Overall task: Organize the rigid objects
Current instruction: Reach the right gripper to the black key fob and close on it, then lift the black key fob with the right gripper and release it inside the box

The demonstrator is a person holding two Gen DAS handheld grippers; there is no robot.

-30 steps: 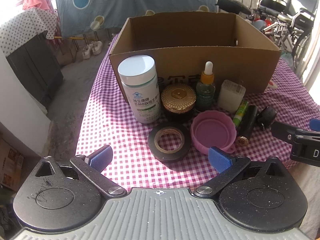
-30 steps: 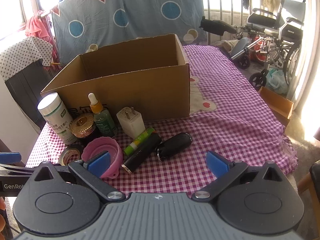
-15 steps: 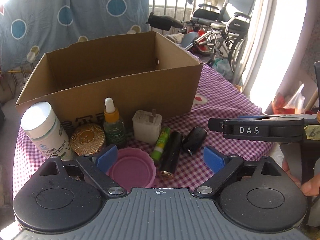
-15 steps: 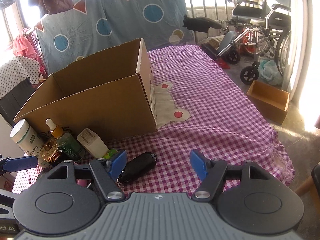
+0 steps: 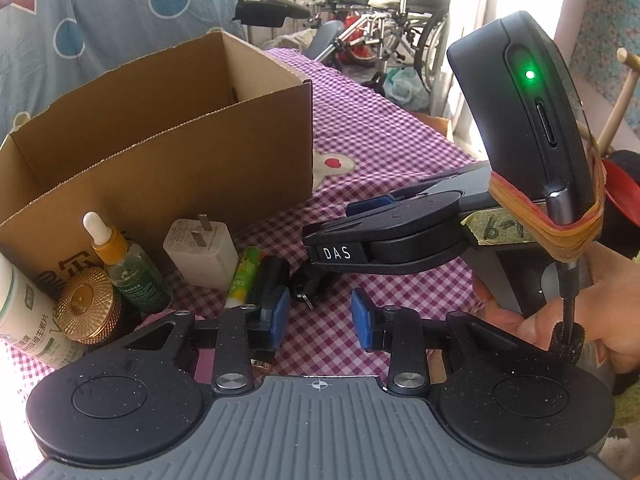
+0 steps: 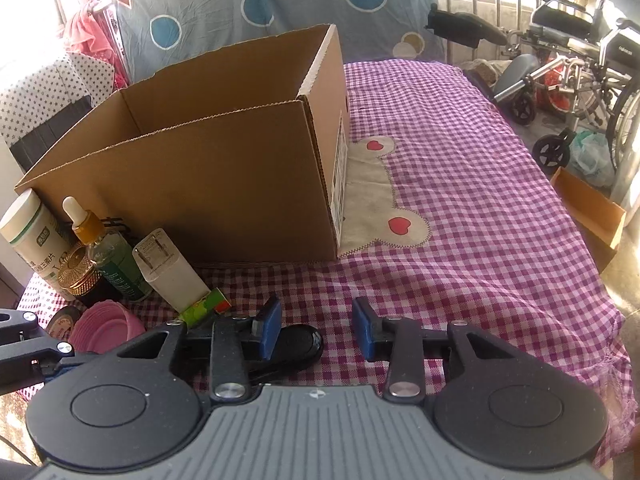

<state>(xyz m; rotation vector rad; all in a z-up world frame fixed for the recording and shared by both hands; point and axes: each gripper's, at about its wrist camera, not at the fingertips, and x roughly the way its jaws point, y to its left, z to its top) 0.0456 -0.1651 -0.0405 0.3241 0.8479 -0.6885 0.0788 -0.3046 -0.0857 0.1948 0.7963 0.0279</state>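
Observation:
An open cardboard box (image 5: 168, 152) (image 6: 224, 176) stands on the purple checked cloth. In front of it are a white pill bottle (image 5: 20, 312), a gold lid jar (image 5: 86, 304), a dropper bottle (image 5: 124, 268), a white charger plug (image 5: 200, 252), a green tube (image 5: 242, 276), a black cylinder (image 5: 272, 272) and a black key fob (image 6: 300, 344). A pink cup (image 6: 106, 326) and a tape roll (image 6: 60, 320) lie at the left. My left gripper (image 5: 318, 320) is open and empty above the cloth. My right gripper (image 6: 316, 324) is open, low over the key fob; its body (image 5: 400, 236) shows in the left wrist view.
The cloth has a beige patch with red hearts (image 6: 380, 204) right of the box. A wheelchair (image 6: 580, 80) and a small cardboard box (image 6: 588, 208) stand on the floor beyond the table's right edge. A blue dotted sheet (image 6: 280, 4) hangs behind.
Both grippers have swung right and lower, and their jaws have narrowed. The right gripper has come down close over the key fob and now fills the right of the left wrist view.

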